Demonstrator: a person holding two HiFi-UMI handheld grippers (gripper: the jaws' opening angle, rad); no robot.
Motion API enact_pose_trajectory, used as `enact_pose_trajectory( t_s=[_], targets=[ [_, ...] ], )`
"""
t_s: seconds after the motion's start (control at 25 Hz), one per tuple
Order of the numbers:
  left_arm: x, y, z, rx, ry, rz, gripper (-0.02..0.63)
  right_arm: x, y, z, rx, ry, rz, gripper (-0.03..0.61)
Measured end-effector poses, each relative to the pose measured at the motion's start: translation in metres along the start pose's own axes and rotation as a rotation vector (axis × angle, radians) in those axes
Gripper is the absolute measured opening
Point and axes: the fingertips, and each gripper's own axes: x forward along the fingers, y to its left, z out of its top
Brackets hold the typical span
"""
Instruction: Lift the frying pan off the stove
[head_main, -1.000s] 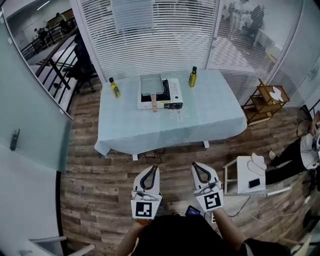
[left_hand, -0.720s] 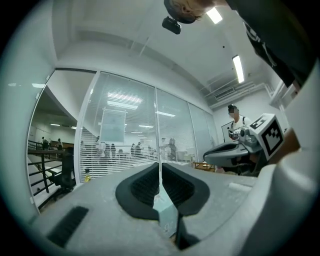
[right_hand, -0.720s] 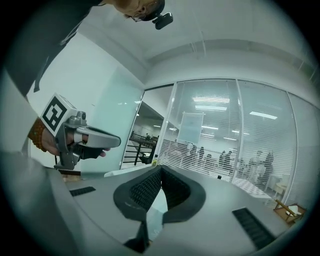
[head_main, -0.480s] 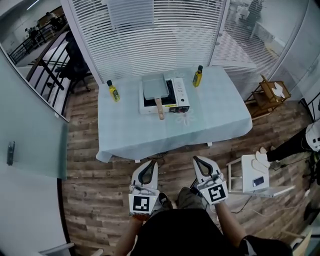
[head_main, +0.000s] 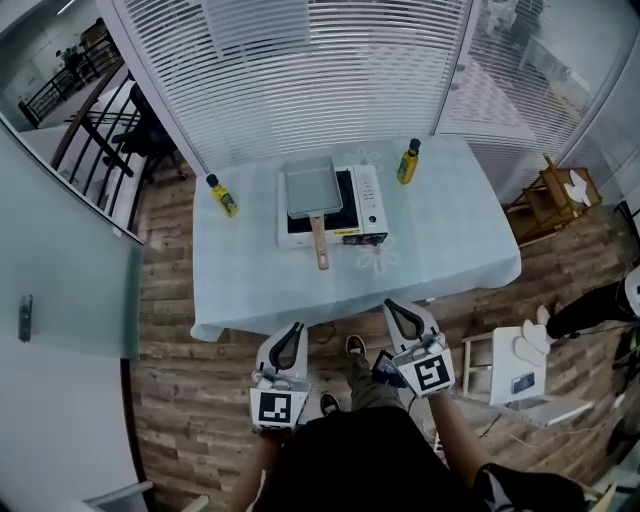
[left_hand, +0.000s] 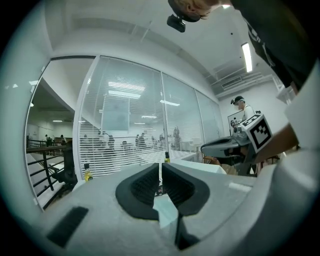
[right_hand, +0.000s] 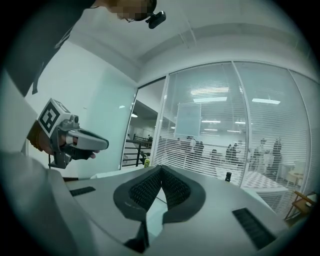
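Observation:
A grey square frying pan (head_main: 309, 187) with a wooden handle (head_main: 320, 246) sits on a white portable stove (head_main: 365, 210) in the middle of the light blue table (head_main: 440, 250). Both grippers hang over the wooden floor, short of the table's near edge. My left gripper (head_main: 294, 332) is shut and holds nothing. My right gripper (head_main: 393, 309) is also shut and empty. In the left gripper view the jaws (left_hand: 160, 172) meet tip to tip; the right gripper view shows its jaws (right_hand: 161, 170) the same way.
Two yellow bottles stand on the table, one (head_main: 222, 196) left of the stove and one (head_main: 408, 162) right of it. A white stool (head_main: 520, 372) stands at the right, a wooden shelf (head_main: 562, 195) beyond it. Glass walls with blinds lie behind.
The person has walked toward the table, so the table, stove and pan sit closer and lower in the head view. Both grippers stayed shut and came up to the table's edge.

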Motion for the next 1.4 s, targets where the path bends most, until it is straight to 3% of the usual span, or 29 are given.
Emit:
enact_pose_trajectory(
  t_s=[0.32,0.48,0.6,0.68,0.88,1.0,1.16,1.24,1.32,1.4],
  targets=[
    [0.090,0.013,0.014,0.053,0.048,0.046,0.031,0.067,-0.086,-0.018,0.025,-0.015,0.052,0.000],
    [0.109,0.018,0.007,0.029,0.090,0.083,0.031,0.098,-0.114,-0.051,0.009,0.019,0.093,0.000],
    [0.116,0.028,-0.005,0.011,0.127,0.087,0.031,0.105,-0.132,-0.068,0.057,0.050,0.084,0.000],
    [0.129,0.042,-0.012,-0.041,0.125,0.085,0.031,0.111,-0.144,-0.074,0.057,0.079,0.077,0.000],
    [0.155,0.068,-0.037,-0.224,0.151,0.045,0.032,0.117,-0.158,-0.073,0.041,0.095,0.055,0.000],
    [0.173,0.074,-0.048,-0.311,0.174,-0.045,0.036,0.118,-0.168,-0.066,0.039,0.094,-0.007,0.000],
    [0.191,0.077,-0.078,-0.502,0.277,-0.182,0.172,0.115,-0.164,-0.065,0.039,0.110,-0.031,0.000],
    [0.199,0.080,-0.095,-0.570,0.334,-0.224,0.195,0.118,-0.158,-0.064,0.047,0.117,-0.038,0.000],
    [0.203,0.080,-0.105,-0.746,0.344,-0.278,0.212,0.119,-0.151,-0.062,0.056,0.126,-0.037,0.000],
    [0.210,0.084,-0.108,-1.119,0.292,-0.354,0.223,0.124,-0.144,-0.059,0.050,0.128,-0.019,0.000]
  ],
)
